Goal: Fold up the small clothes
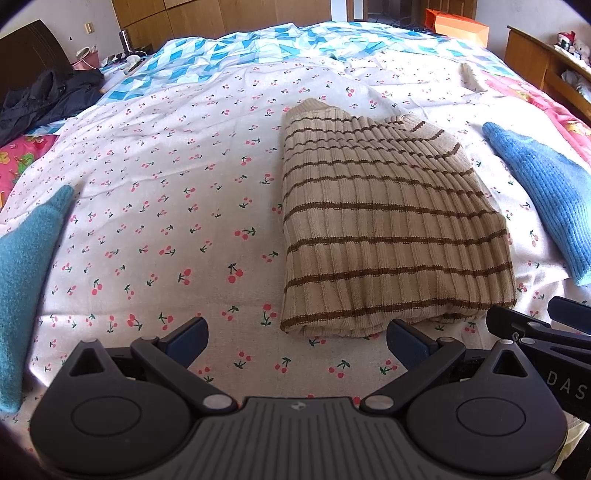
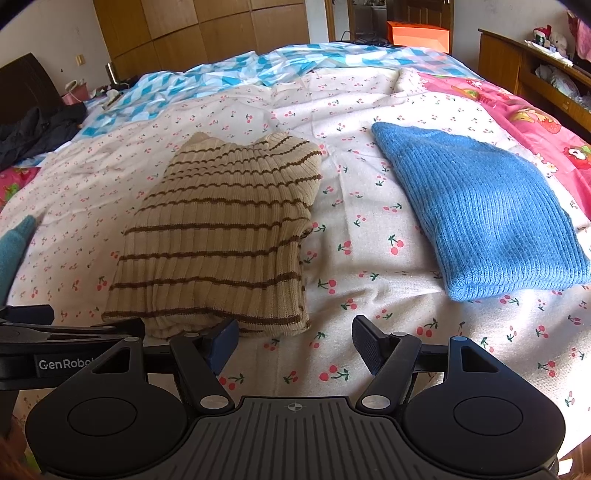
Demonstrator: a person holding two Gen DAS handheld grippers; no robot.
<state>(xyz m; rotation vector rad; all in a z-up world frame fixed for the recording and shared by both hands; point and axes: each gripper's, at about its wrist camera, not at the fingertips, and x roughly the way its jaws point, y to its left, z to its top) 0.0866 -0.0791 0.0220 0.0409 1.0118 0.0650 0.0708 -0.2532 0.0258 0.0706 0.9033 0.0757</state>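
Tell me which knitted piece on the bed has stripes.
The beige ribbed top lying in the middle, crossed by thin brown stripes. The blue knit to its right and the teal piece at the left edge are both plain.

Both wrist views look low and close across the bed (image 1: 155, 155), sharing the striped knit (image 1: 388, 229) between them

3 knitted garments are counted on 1 bed (image 2: 369, 236): 1 beige striped sweater (image 2: 221, 236), folded; 1 blue knit (image 2: 480, 214); 1 teal knit (image 1: 26, 266), only partly seen. 2 claws are seen, 1 left claw (image 1: 295, 341) & 1 right claw (image 2: 293, 343), w/ 2 fingers each. 1 dark garment (image 1: 44, 99) is counted at the bed's far left, 1 orange box (image 2: 419, 35) at the back.
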